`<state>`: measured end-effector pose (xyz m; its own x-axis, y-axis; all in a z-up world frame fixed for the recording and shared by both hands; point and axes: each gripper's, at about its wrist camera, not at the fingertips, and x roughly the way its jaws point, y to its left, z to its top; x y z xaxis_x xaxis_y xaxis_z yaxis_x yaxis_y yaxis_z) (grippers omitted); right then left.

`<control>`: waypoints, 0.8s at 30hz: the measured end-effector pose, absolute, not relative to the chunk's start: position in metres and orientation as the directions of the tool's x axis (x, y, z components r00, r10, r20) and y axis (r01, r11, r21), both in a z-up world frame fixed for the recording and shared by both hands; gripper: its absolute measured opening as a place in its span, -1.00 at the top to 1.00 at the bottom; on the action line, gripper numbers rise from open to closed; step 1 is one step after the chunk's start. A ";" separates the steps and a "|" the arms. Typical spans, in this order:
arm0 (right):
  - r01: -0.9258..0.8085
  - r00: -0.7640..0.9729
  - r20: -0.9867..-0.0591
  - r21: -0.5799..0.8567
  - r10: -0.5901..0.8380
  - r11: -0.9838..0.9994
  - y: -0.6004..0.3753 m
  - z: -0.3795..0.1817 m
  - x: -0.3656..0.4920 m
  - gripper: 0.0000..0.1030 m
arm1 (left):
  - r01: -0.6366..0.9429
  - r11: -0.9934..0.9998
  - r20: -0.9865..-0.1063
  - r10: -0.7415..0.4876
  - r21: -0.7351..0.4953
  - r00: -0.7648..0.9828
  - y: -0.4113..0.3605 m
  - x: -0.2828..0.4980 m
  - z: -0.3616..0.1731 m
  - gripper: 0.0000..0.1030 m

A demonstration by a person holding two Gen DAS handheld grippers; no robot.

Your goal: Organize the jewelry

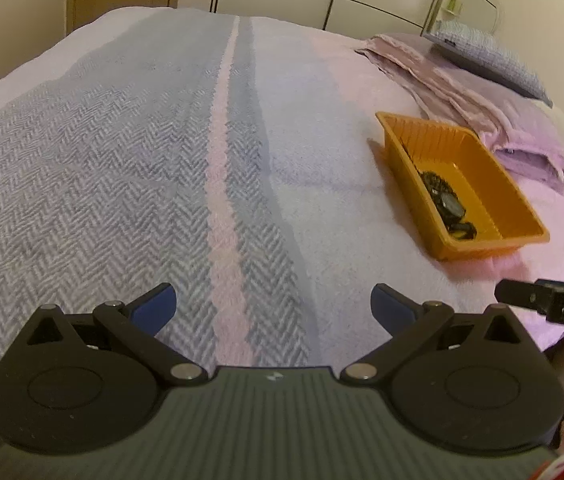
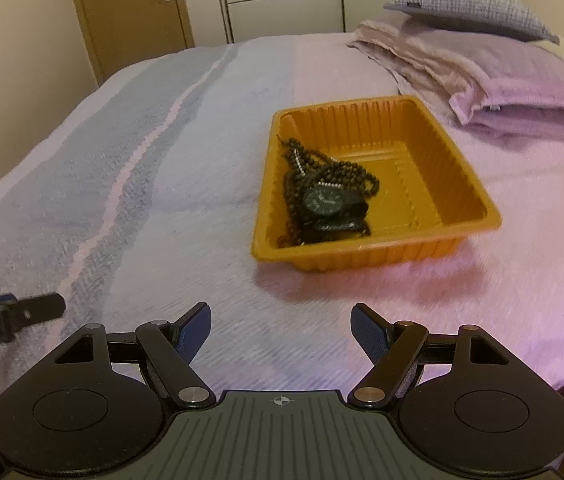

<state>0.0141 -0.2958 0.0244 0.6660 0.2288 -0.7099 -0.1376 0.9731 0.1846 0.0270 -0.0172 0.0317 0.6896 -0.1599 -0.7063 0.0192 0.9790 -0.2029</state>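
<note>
Bedroom, bed [image 2: 209,208] under a striped herringbone cover. Nearest, the left gripper [image 1: 273,307] and right gripper [image 2: 280,330] hang over bare cover, both with jaws wide apart, holding and touching nothing. Beyond, toward the pillow end, an orange tray [image 2: 366,258] gathers the jewelry: dark bead necklaces [image 2: 334,168] tangled round a black watch [image 2: 324,201], apparently kept together for sorting. Folded purple blanket [image 2: 494,80] farthest.

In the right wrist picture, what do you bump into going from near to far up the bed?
Right claw → orange tray → wristwatch lying on the dark bead necklaces → folded purple blanket → grey pillow.
</note>
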 end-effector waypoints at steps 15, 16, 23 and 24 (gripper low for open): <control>-0.173 0.649 -0.721 0.173 0.244 0.970 -0.256 0.020 -0.005 -0.49 | 0.001 0.986 -0.710 -0.119 -0.164 0.694 -0.019 0.012 0.025 -0.99; -0.174 0.649 -0.719 0.175 0.247 0.969 -0.255 0.020 -0.005 -0.49 | -0.002 0.987 -0.710 -0.115 -0.162 0.695 -0.018 0.012 0.025 -0.99; -0.162 0.663 -0.713 0.161 0.228 0.974 -0.256 0.023 -0.003 -0.49 | 0.013 0.988 -0.710 -0.120 -0.154 0.694 -0.021 0.015 0.026 -0.99; -0.162 0.663 -0.713 0.162 0.229 0.973 -0.256 0.023 -0.002 -0.49 | 0.015 0.988 -0.710 -0.120 -0.152 0.693 -0.021 0.015 0.025 -0.99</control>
